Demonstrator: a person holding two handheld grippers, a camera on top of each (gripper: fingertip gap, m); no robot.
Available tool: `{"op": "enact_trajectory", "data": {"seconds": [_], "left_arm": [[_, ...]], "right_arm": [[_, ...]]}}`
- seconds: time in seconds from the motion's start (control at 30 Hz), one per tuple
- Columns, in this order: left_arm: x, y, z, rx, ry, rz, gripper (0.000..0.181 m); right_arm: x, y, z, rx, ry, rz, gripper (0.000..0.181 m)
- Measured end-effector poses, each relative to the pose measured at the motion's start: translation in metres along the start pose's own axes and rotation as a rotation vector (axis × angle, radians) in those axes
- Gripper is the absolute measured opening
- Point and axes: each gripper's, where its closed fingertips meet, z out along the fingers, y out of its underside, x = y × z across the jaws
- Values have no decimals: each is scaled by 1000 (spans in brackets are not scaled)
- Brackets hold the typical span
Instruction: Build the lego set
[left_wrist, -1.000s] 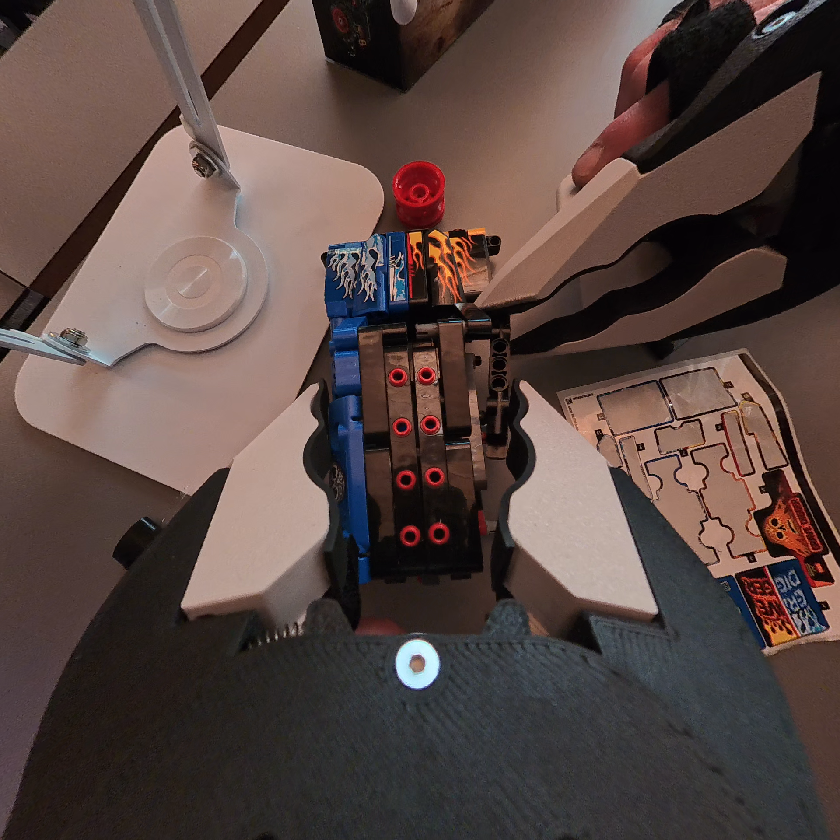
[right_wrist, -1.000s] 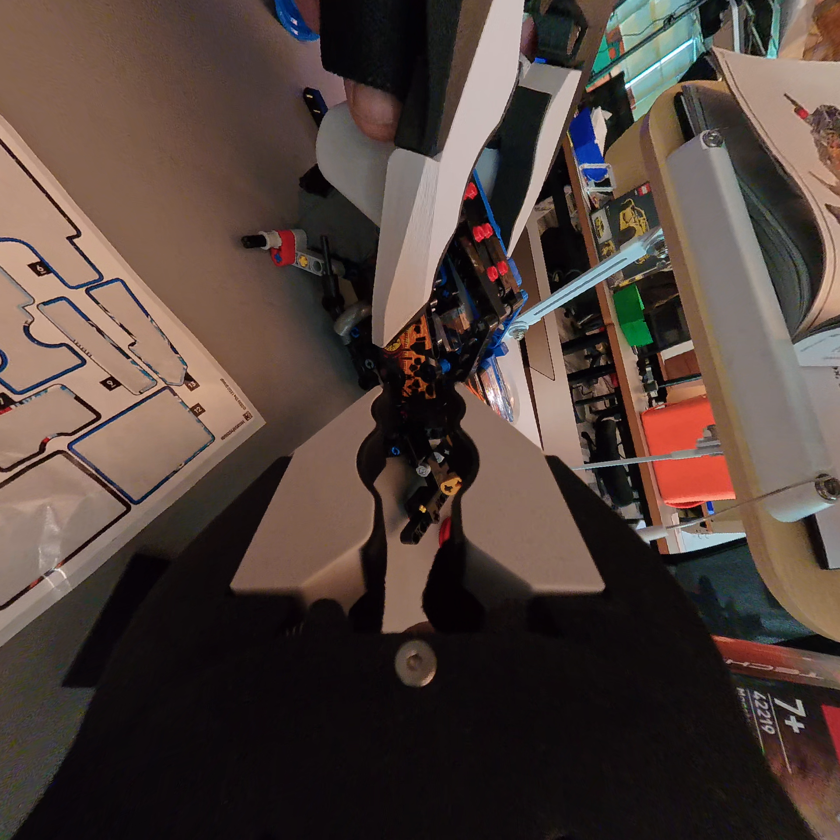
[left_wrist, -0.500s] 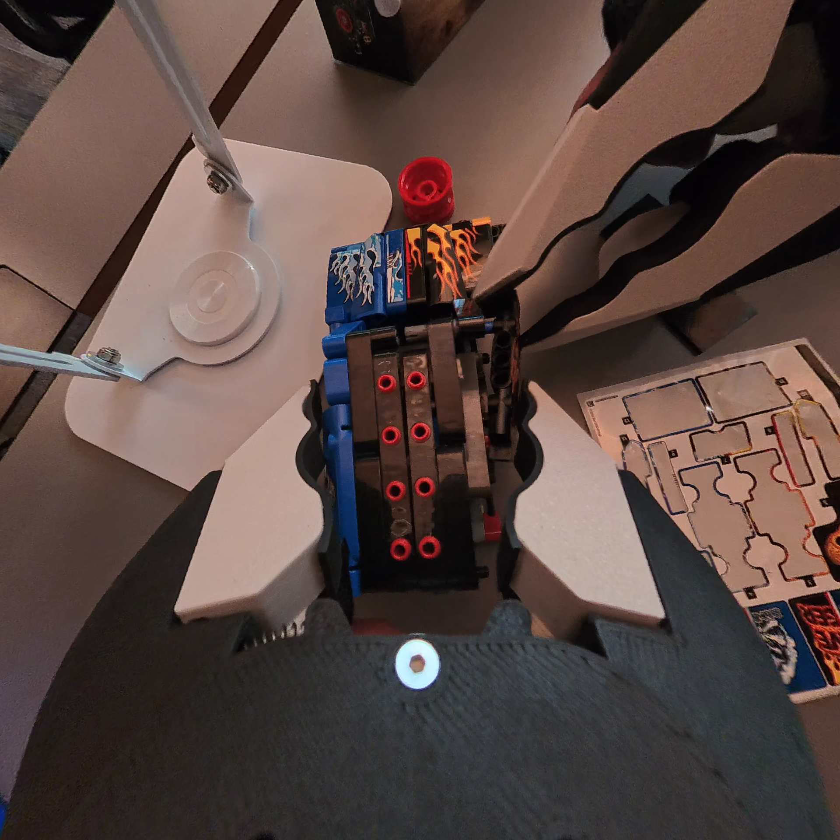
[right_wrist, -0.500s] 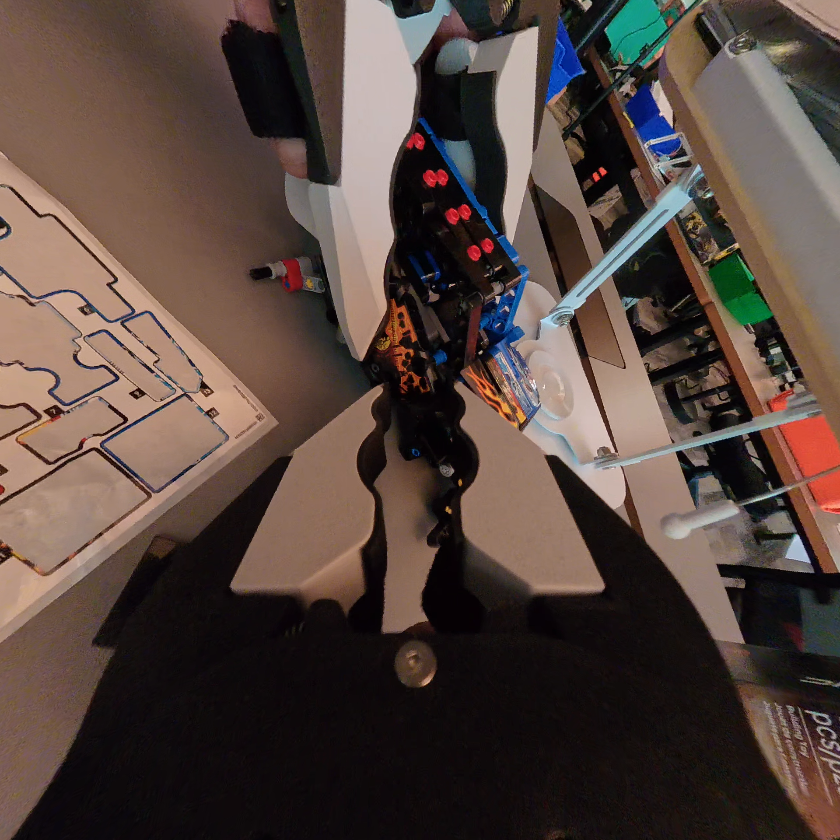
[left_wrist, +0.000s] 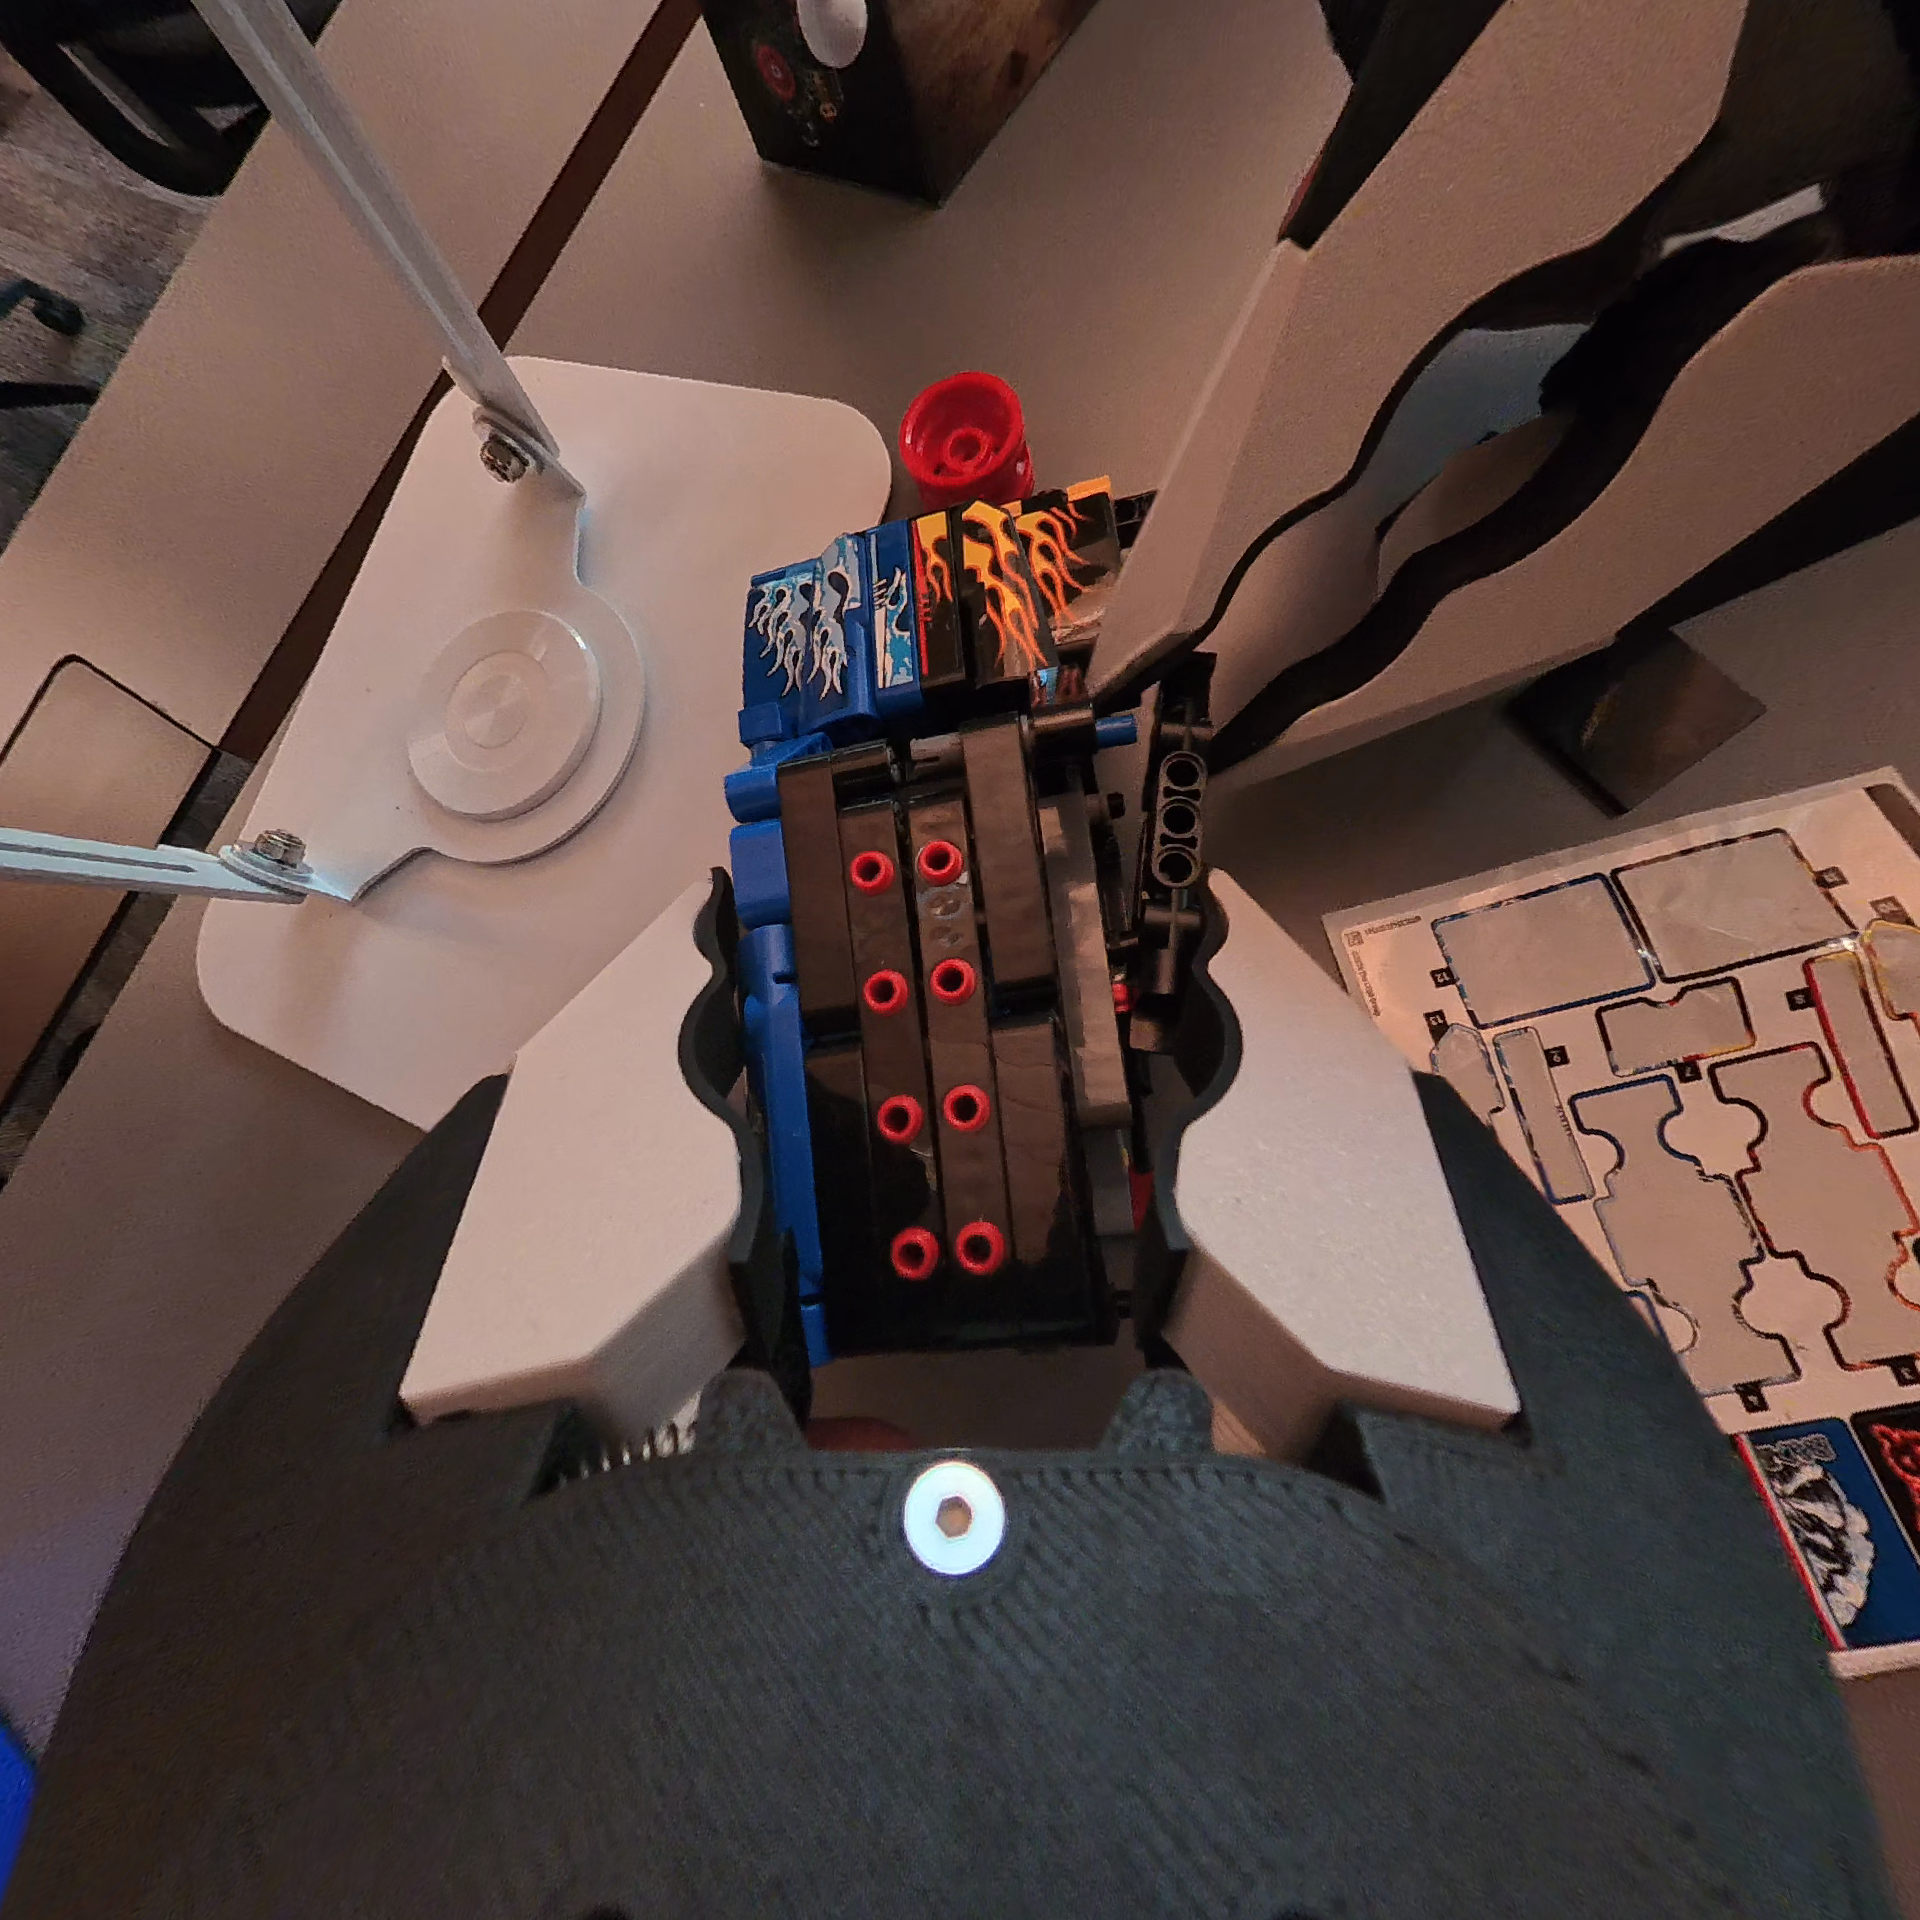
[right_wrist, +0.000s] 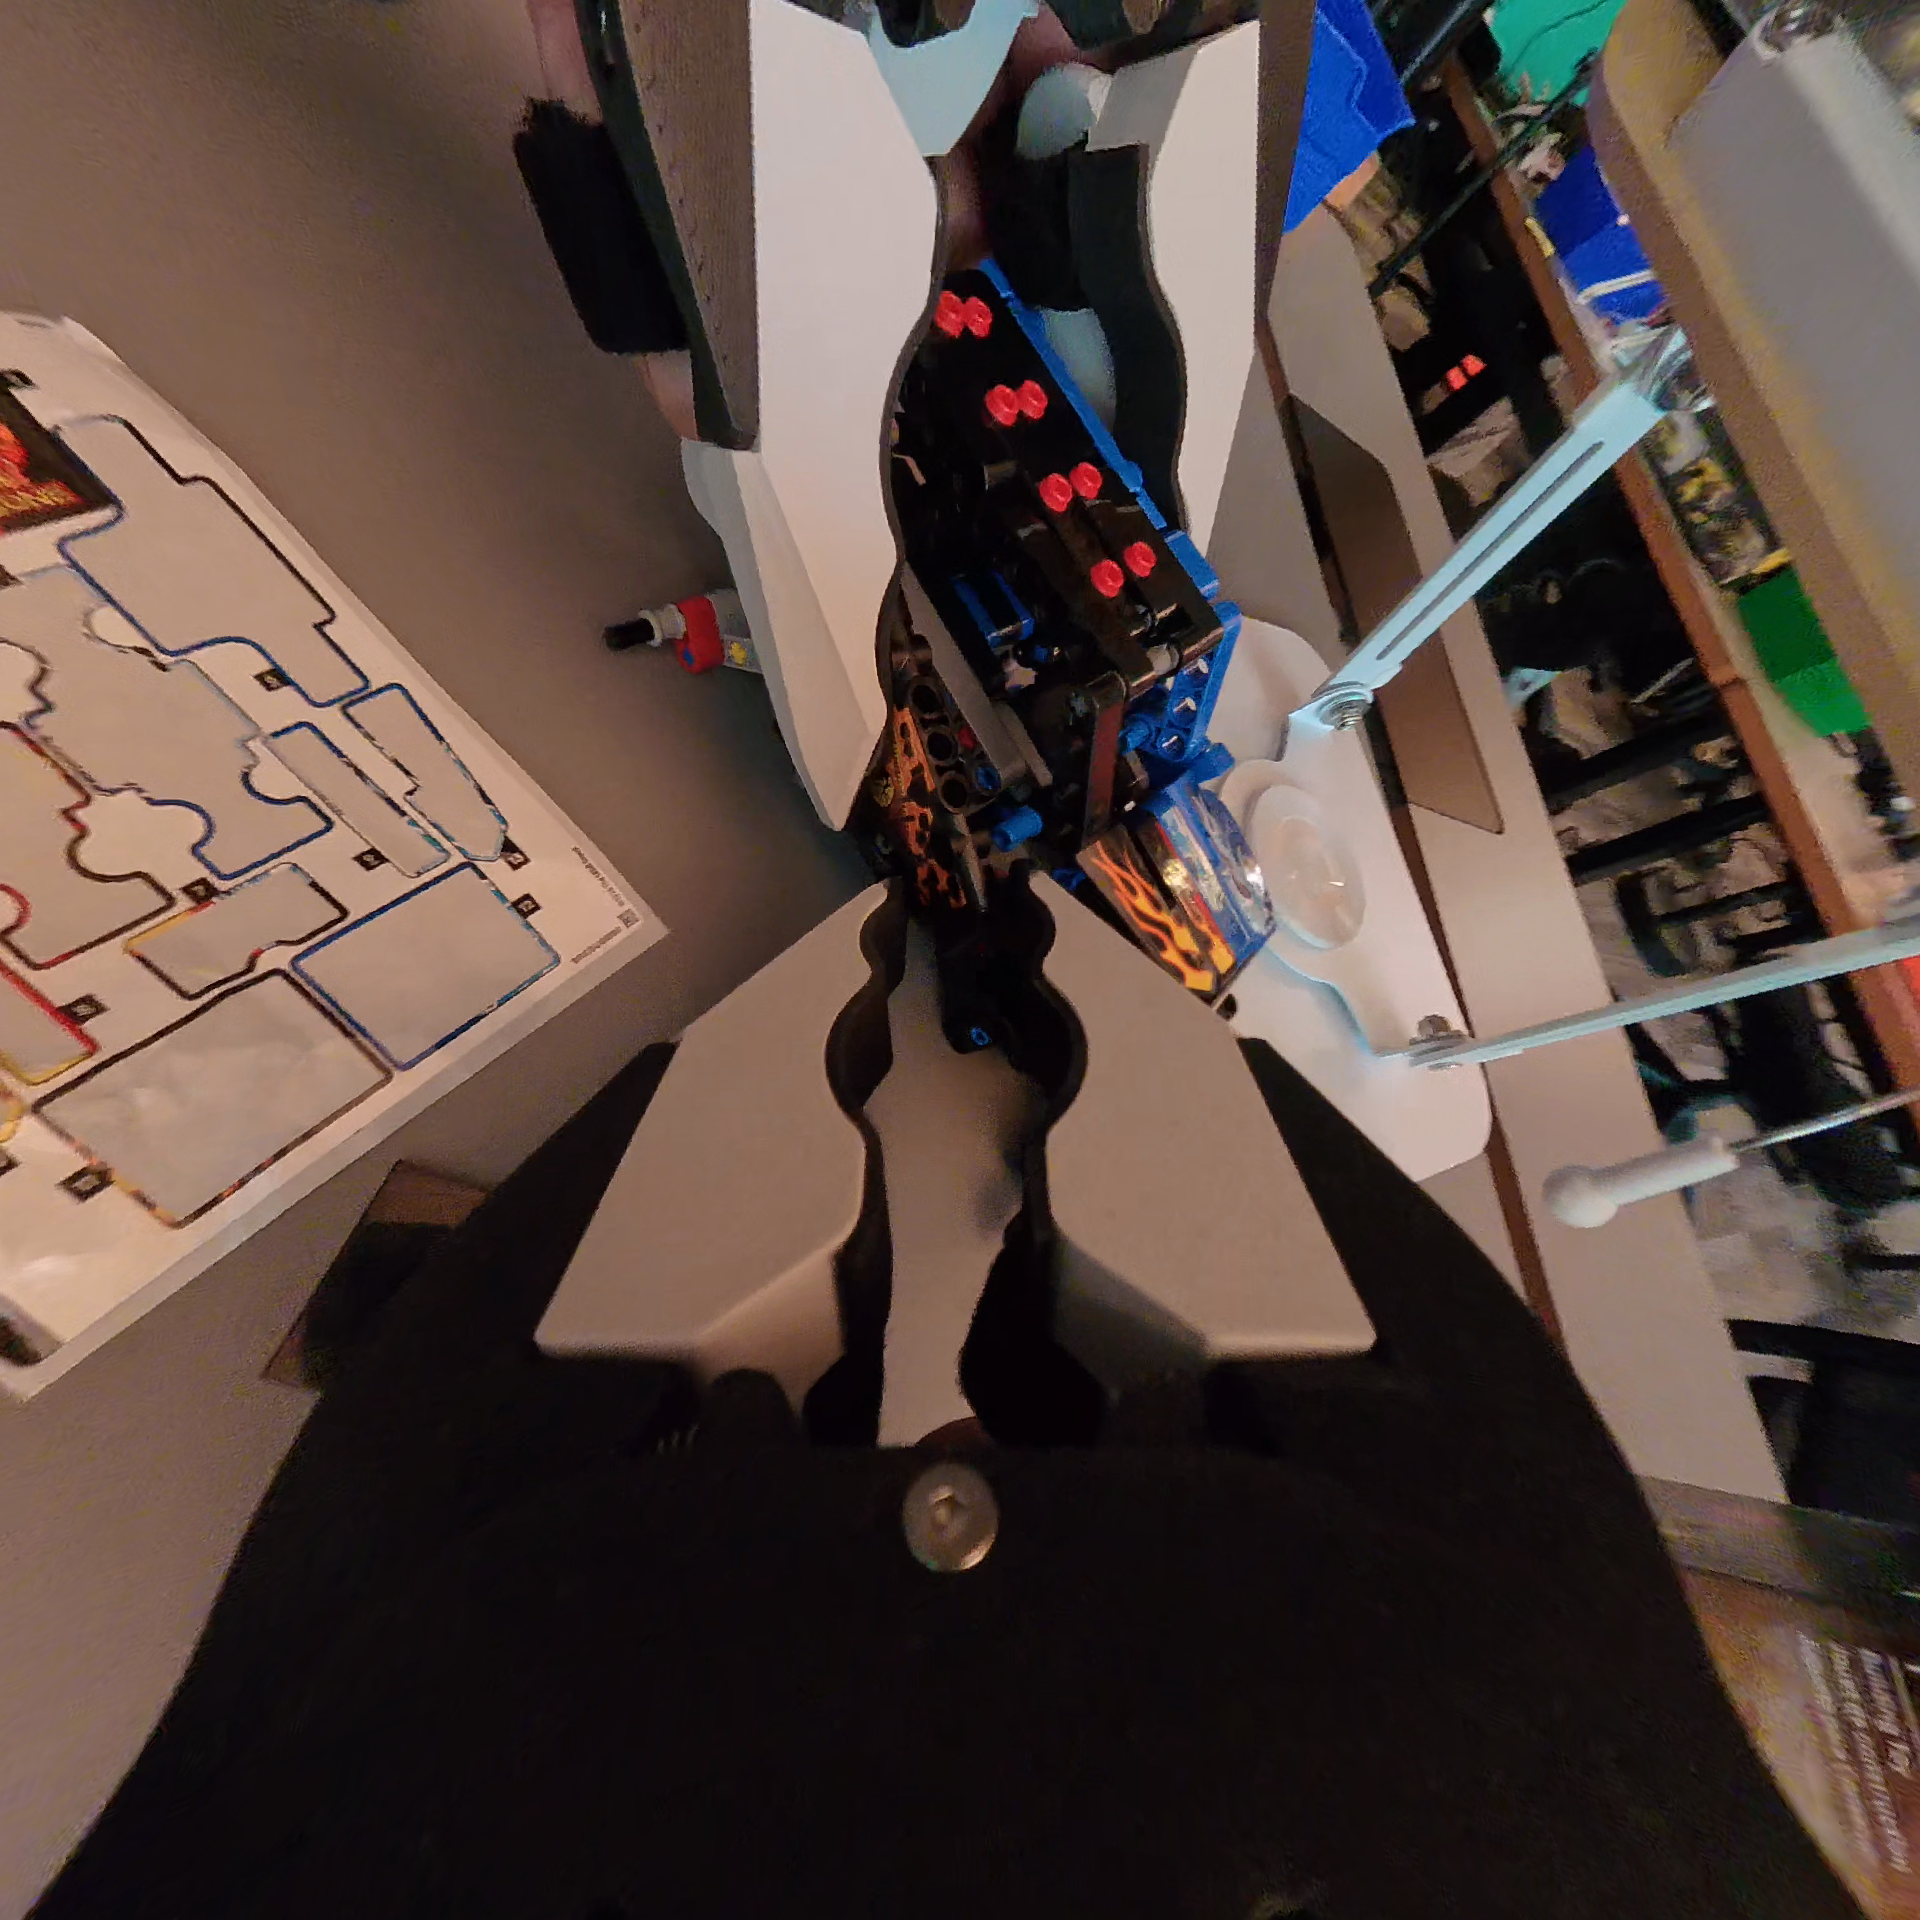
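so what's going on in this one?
A person is building a lego set with two handheld grippers. The left gripper is clamped across the sides of a partly built lego truck body, black and blue with red pins and flame stickers. The right gripper pinches a small black part at the model's flame-stickered end, apparently seating or adjusting it. A loose red wheel hub lies on the table just beyond the model, and a mostly used sticker sheet lies alongside.
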Motion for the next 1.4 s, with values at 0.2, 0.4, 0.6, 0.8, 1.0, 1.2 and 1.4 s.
{"op": "enact_trajectory", "data": {"seconds": [0.2,0.4,0.6,0.8,1.0,1.2,1.4], "left_arm": [[0,-1,1,-3,-6,-3,84],[1,-1,0,-1,-9,-5,84],[2,-2,2,-9,-23,0,83],[1,-3,1,-18,-36,4,83],[0,-7,-2,-14,-71,55,85],[-3,-15,0,0,-112,87,81],[-5,-19,2,10,-149,107,81]], "right_arm": [[2,1,-13,15,-61,70,13],[5,-1,-14,40,-64,159,6],[8,0,-14,28,-76,230,4],[8,-1,-14,38,-72,237,4],[7,-3,-11,52,-69,239,3],[2,-6,-11,59,-88,232,0],[0,-5,-11,49,-95,228,4]]}}
